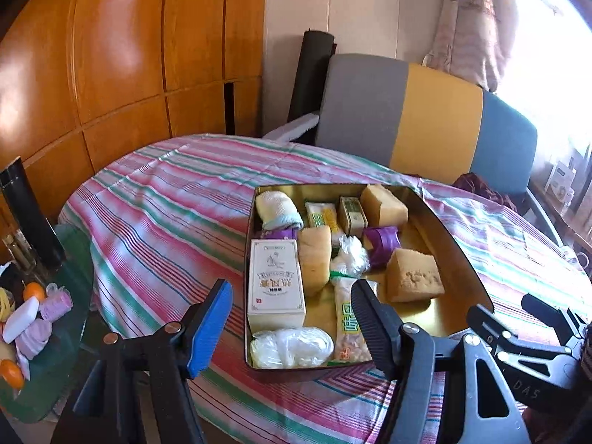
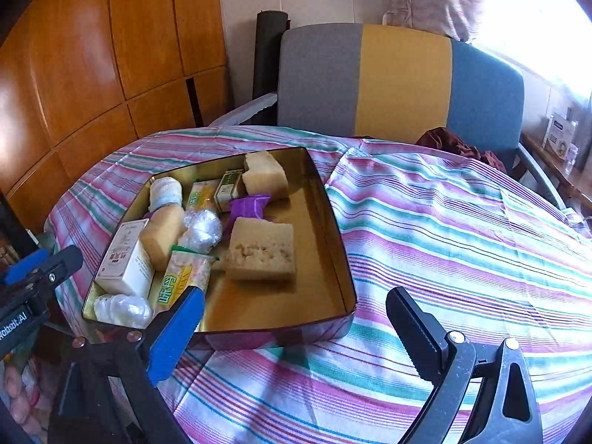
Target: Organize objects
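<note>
A gold-lined metal tin (image 1: pixel 455 229) (image 2: pixel 333 236) sits on the striped tablecloth. It holds a white box (image 1: pixel 276 285) (image 2: pixel 124 259), yellow sponge blocks (image 1: pixel 413 275) (image 2: pixel 262 249), a green-yellow snack pack (image 1: pixel 347 325) (image 2: pixel 181 277), purple wrappers (image 1: pixel 381 242), clear plastic bags (image 1: pixel 292 346) and a rolled white cloth (image 1: pixel 275 207). My left gripper (image 1: pixel 292 296) is open and empty, above the tin's near left corner. My right gripper (image 2: pixel 296 307) is open and empty, at the tin's near right edge.
A glass side table (image 1: pixel 55 355) at the left holds oranges (image 1: pixel 34 291), a white bar (image 1: pixel 20 319) and pink items. A grey, yellow and blue chair (image 1: pixel 418 118) (image 2: pixel 399 81) stands behind the table. Wooden panels line the left wall.
</note>
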